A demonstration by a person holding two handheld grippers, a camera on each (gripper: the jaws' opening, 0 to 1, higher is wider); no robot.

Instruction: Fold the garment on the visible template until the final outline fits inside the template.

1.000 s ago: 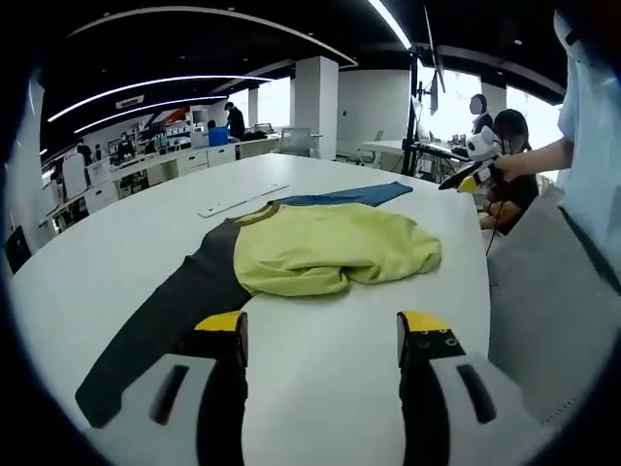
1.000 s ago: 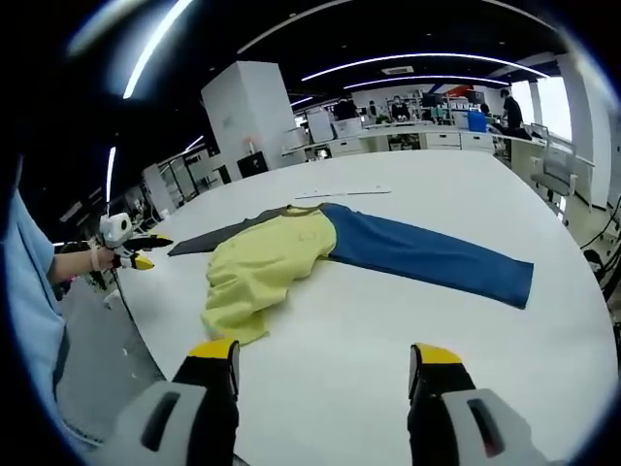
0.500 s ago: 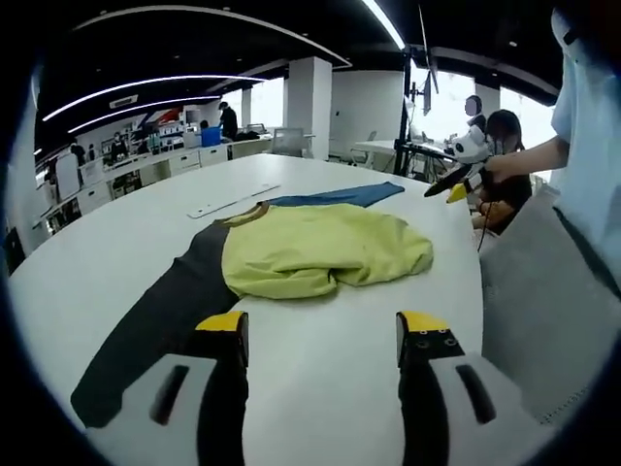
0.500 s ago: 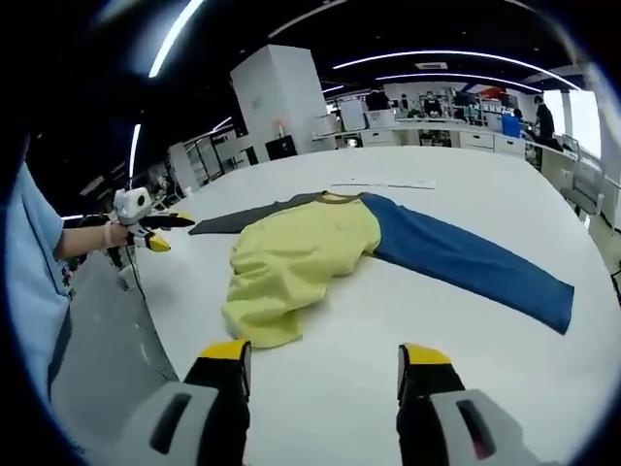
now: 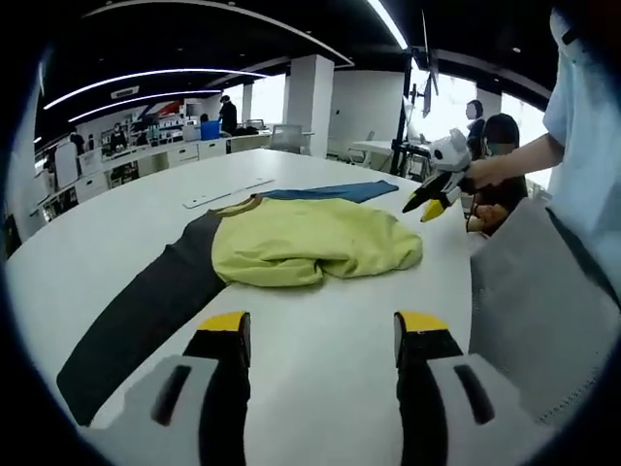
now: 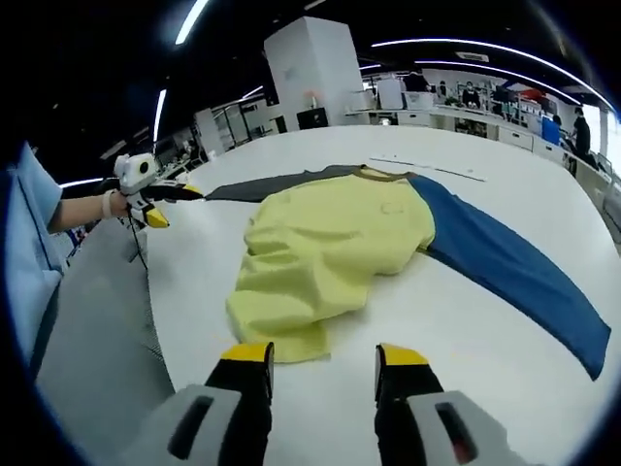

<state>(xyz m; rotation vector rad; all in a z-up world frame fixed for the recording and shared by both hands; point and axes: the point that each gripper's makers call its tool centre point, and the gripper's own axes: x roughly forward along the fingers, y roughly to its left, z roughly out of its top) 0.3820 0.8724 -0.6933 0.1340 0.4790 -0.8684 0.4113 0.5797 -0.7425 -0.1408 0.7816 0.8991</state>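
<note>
A garment lies on the white table point(image 5: 330, 340): a crumpled yellow body point(image 5: 310, 241) point(image 6: 335, 243), a dark grey sleeve point(image 5: 136, 316) point(image 6: 262, 182) and a blue sleeve point(image 5: 335, 191) point(image 6: 514, 277) spread to opposite sides. My left gripper point(image 5: 315, 335) hovers open over bare table short of the yellow hem. My right gripper point(image 6: 315, 364) stands open just at the yellow hem's near edge. The right gripper point(image 5: 432, 194), held by a hand, also shows past the garment in the left gripper view; the left gripper point(image 6: 146, 194) shows at the table's edge in the right gripper view.
A thin pale strip point(image 5: 228, 192) point(image 6: 427, 167) lies on the table beyond the collar. A person in a light blue top point(image 5: 582, 126) stands at the table's edge. Desks, a white pillar point(image 6: 315, 68) and other people fill the room behind.
The right gripper has moved closer to the yellow hem and its jaws have narrowed a little. The left gripper has shifted slightly; the garment lies as before.
</note>
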